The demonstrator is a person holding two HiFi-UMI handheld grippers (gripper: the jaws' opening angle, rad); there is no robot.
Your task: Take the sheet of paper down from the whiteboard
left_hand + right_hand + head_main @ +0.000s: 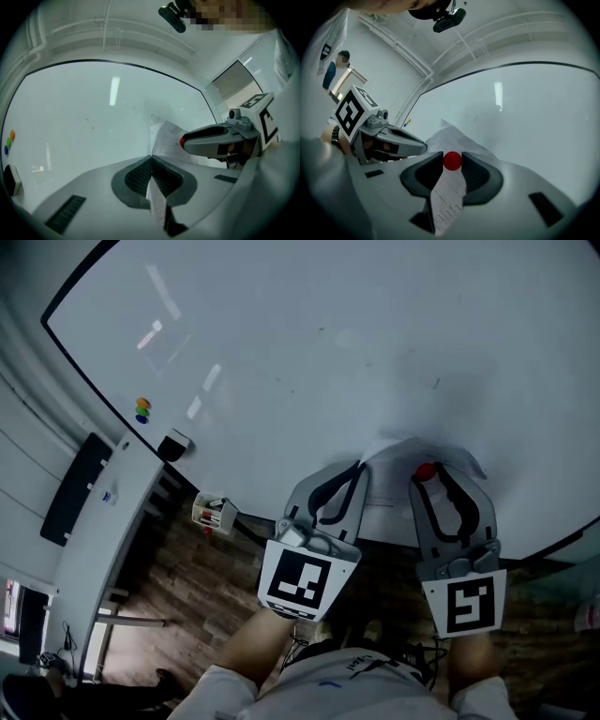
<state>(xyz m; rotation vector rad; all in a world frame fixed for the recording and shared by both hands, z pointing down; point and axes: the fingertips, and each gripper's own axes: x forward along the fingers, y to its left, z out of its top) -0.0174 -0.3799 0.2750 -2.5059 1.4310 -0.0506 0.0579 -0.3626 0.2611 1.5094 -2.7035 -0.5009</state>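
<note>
Progress looks far along, going by how the sheet lies.

Head view: no counter shows, so take the whiteboard's edges as your marks. The sheet of paper sits close to the board's lower edge, toward its right end, and it is rumpled and bulging off the surface, not lying flat. Your left gripper reaches its left side and your right gripper its middle, where a red magnet shows at the tips. Far off near the left edge are three coloured magnets and an eraser, both untouched.

Left gripper view: the left gripper has its jaws pressed together on an edge of the paper, which runs back between the pads. You have that side firmly.

Right gripper view: the right gripper is clamped on the red magnet, one jaw tip on each side of it, and the paper trails loosely through the gap below.

My reading is that both grips are made, so what is left is to draw the magnet away and carry the sheet clear. Whether the magnet has already parted from the board I cannot tell.
</note>
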